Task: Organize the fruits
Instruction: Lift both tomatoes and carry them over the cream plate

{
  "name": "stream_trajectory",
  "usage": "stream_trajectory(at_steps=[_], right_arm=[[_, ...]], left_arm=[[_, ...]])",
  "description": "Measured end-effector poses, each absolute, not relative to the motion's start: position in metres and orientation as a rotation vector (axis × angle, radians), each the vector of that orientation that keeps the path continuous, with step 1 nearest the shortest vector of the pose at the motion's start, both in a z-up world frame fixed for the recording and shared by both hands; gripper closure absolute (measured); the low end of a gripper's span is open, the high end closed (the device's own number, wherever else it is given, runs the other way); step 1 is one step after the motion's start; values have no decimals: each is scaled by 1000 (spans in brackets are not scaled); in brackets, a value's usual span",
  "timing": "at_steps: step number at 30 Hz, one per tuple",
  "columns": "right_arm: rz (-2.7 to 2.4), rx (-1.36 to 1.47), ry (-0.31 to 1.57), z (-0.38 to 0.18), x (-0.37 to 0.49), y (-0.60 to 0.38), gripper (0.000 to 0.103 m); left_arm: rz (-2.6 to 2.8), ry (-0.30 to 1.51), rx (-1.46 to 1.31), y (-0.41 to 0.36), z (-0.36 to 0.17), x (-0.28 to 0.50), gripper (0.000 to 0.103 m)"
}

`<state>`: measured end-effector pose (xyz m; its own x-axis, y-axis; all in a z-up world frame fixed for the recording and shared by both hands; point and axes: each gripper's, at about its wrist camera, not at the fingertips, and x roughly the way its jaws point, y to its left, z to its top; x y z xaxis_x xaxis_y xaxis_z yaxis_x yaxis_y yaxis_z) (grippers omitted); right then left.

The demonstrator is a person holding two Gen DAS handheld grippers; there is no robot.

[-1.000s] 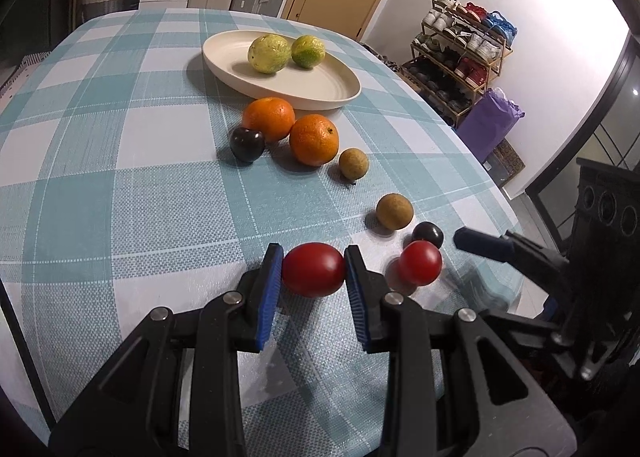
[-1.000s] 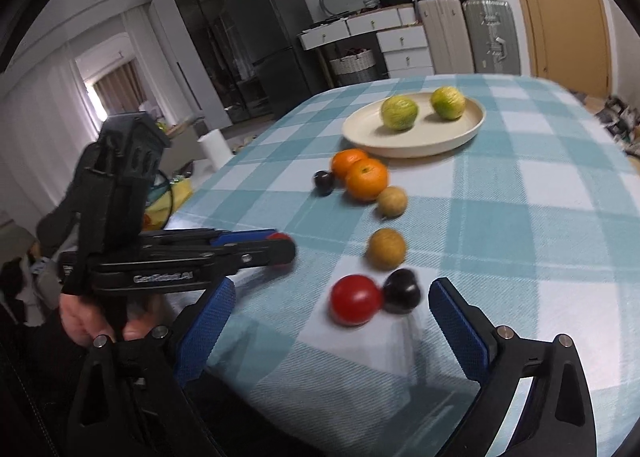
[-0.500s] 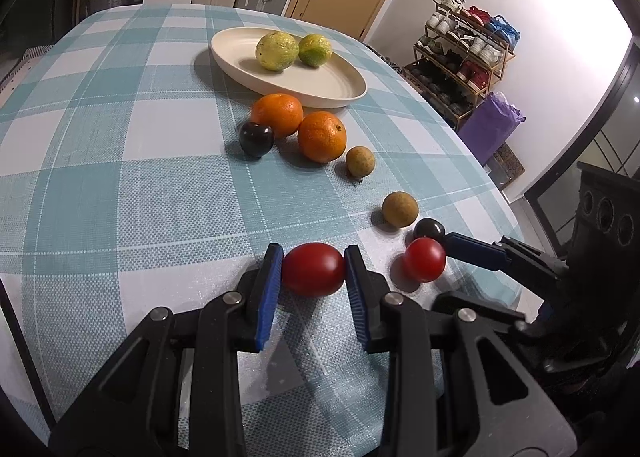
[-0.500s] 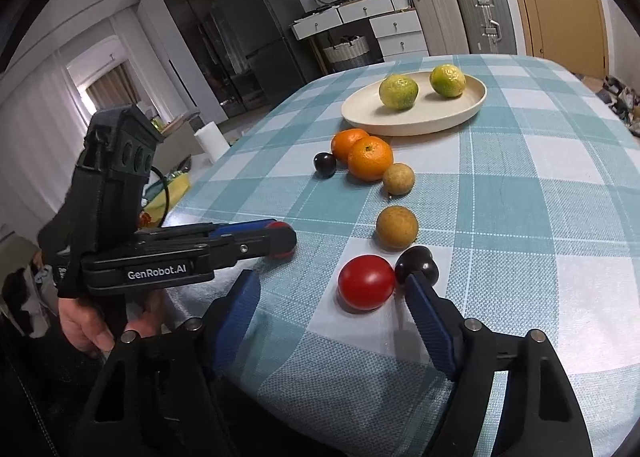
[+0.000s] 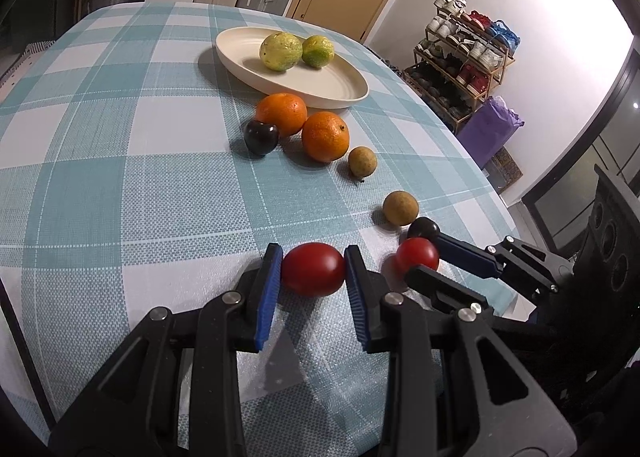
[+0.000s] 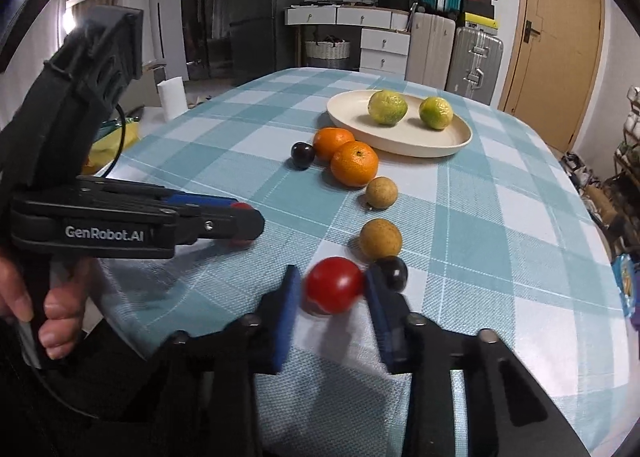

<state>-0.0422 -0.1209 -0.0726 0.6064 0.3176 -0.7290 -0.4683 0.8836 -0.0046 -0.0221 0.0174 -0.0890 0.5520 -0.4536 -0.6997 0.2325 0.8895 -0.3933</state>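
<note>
A: What's the left gripper (image 5: 313, 271) doing?

B: Its blue pads (image 5: 269, 285) are clamped on a red tomato (image 5: 313, 269) near the table's front edge; can't tell if it's lifted off the checked cloth (image 5: 120, 185)

A: And the right gripper (image 6: 332, 299)?

B: Jaws either side of a 2nd tomato (image 6: 335, 285). One pad touches it, other side's got a thin gap, and it's blurry, so can't tell if it's gripping yet. A small dark plum (image 6: 393, 273) sits just behind

A: Rest of the fruit?

B: Two brown round ones (image 6: 380, 237) in a line, then two oranges (image 6: 354, 163) w/ another plum (image 6: 302, 155) beside them. Cream plate (image 6: 416, 139) at the far end holds two green citrus (image 6: 388, 107)
</note>
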Motion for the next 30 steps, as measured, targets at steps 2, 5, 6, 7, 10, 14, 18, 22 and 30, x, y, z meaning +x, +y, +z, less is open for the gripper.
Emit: stream_trajectory(at_steps=[2,5,6,7,10,14,18,22,30], right_arm=[[460,-202,796,-73,-42,-121,72],[478,-157,800,-71,-41,-126,73],[478,-147,798,-71,-40,-127,73],[479,-136,793,-69,-39,-129,73],[493,-100,784,-65,-38,-132,73],[512,-62,774,-60,-37,-135,73],[532,-9,755,-54,-35,-142,73],[543,3,717,-44,-35,-146,73],[553,61,683,-28,-13,-159,73]], left_arm=[[-410,899,-270,18,-89,-22,75],[-407,899,-272,19,-89,-22,75],[-405,898,-273,20,-89,-23,75],[-404,898,-273,21,-89,-23,75],[-396,897,-275,22,-89,-22,75],[-387,897,-278,25,-89,-22,75],[-377,893,-277,27,-87,-20,75],[-368,883,-277,30,-82,-16,75],[-351,852,-262,38,-63,-3,75]])
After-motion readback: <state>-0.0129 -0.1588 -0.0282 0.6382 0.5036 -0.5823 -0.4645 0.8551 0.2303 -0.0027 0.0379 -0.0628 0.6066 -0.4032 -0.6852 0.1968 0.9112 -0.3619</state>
